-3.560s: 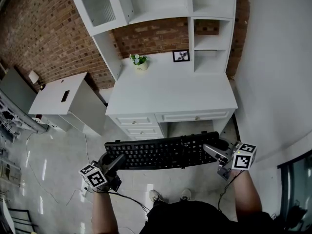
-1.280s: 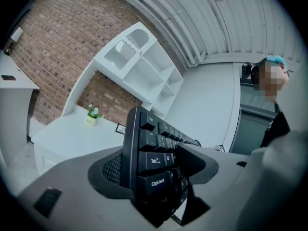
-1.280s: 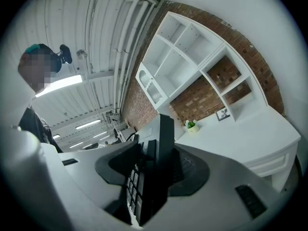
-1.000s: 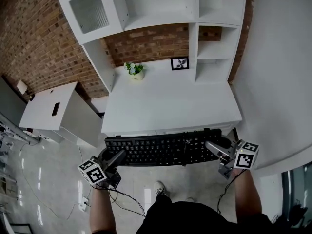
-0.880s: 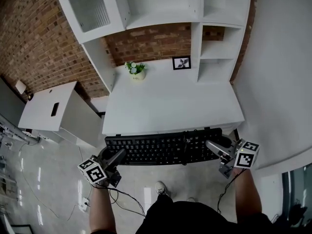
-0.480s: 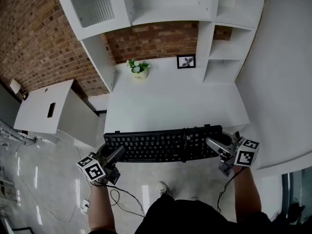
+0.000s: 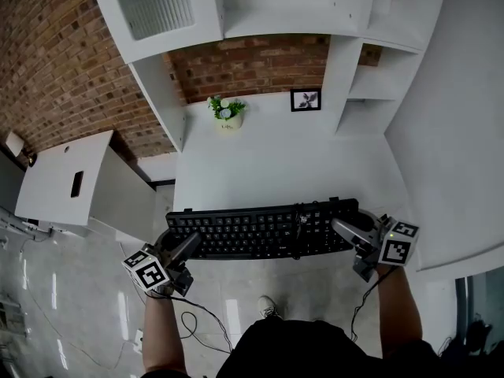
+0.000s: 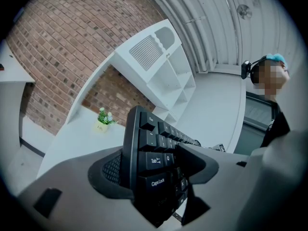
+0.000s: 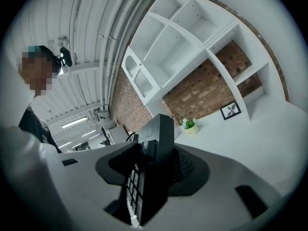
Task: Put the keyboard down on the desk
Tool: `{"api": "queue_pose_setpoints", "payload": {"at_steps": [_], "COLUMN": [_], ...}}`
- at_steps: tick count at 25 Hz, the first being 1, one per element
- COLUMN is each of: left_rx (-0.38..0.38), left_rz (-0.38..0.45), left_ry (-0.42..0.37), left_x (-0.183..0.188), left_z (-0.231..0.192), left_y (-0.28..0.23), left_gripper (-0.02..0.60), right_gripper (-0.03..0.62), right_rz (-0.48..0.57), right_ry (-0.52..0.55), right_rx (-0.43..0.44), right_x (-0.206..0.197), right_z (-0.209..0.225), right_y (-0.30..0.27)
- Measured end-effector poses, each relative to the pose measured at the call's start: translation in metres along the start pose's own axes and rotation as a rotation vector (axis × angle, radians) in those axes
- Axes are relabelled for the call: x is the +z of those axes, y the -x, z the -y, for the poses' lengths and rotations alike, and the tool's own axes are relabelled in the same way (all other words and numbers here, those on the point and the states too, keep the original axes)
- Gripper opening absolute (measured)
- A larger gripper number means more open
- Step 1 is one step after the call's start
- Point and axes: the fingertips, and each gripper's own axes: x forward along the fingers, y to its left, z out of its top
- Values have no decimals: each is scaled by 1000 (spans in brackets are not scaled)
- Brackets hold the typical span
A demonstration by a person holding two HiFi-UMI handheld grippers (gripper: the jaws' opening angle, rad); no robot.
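A long black keyboard (image 7: pixel 260 230) hangs level over the front edge of the white desk (image 7: pixel 276 164), held at both ends. My left gripper (image 7: pixel 179 250) is shut on its left end; in the left gripper view the keyboard (image 8: pixel 151 165) shows its Tab and Caps Lock keys between the jaws of that gripper (image 8: pixel 156 177). My right gripper (image 7: pixel 352 234) is shut on the right end, and in the right gripper view the keyboard (image 9: pixel 151 170) stands edge-on inside that gripper (image 9: pixel 151 177). A cable trails from the keyboard's middle.
At the desk's back stand a small potted plant (image 7: pixel 226 112) and a framed picture (image 7: pixel 305 99). White shelves (image 7: pixel 260 6) rise above against a brick wall. A low white cabinet (image 7: pixel 71 183) stands to the left. Tiled floor and loose cables (image 7: pixel 189 321) lie below.
Both grippers have carried the keyboard forward, from in front of the drawers to over the desk's front edge. The grip at each end is unchanged.
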Motion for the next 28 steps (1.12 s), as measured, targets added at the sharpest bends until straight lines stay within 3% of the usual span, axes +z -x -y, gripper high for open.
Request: {"api": "queue_pose_setpoints", "payload": {"at_steps": [15, 28], "left_rx": [-4, 19], "left_rz": [6, 1], "left_ry": [-40, -47], "left_x": [40, 51], "left_z": [-37, -51], "left_y": [7, -27], "left_gripper": [316, 316], "right_gripper": [202, 202], "right_rz": [32, 36], "right_ry": [13, 2], "right_rx": [11, 31], "right_x": [11, 29], "right_z": [-6, 31], "right_y": [-50, -66]}}
